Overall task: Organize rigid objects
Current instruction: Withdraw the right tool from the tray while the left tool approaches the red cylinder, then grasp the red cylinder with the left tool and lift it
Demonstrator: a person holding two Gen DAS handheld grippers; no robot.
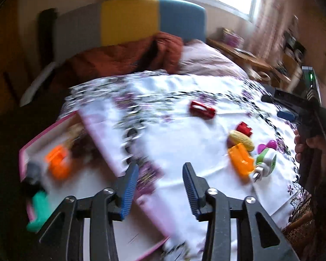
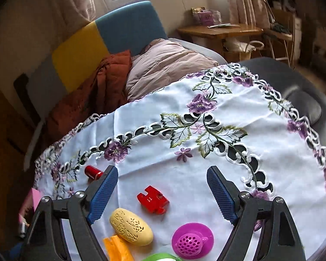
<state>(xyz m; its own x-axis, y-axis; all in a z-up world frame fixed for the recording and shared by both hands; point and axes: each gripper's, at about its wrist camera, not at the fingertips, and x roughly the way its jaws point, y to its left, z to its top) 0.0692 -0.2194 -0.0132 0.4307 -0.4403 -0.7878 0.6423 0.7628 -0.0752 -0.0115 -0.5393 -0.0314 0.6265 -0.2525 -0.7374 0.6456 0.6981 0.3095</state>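
In the left wrist view my left gripper (image 1: 160, 169) stands open with nothing between its jaws, over the near edge of a pink box (image 1: 24, 150). The blurred box holds an orange piece (image 1: 59, 162), a teal piece (image 1: 39, 208) and a grey one (image 1: 33, 170). On the cloth lie a red toy (image 1: 202, 108), a red puzzle piece (image 1: 244, 128), a yellow oval (image 1: 241, 141), an orange piece (image 1: 241, 161), a magenta disc (image 1: 268, 145) and a green-white toy (image 1: 266, 161). My right gripper (image 2: 163, 171) is open above the red puzzle piece (image 2: 153, 200), yellow oval (image 2: 131, 226) and magenta disc (image 2: 192, 240).
A white embroidered tablecloth (image 2: 206, 152) covers the round table. Beyond it are a bed with a rust blanket (image 2: 110, 80) and a pink duvet (image 2: 169, 65), and a wooden desk (image 2: 219, 30). A hand (image 1: 302, 143) holds the right gripper (image 1: 276, 107) at the table's right edge.
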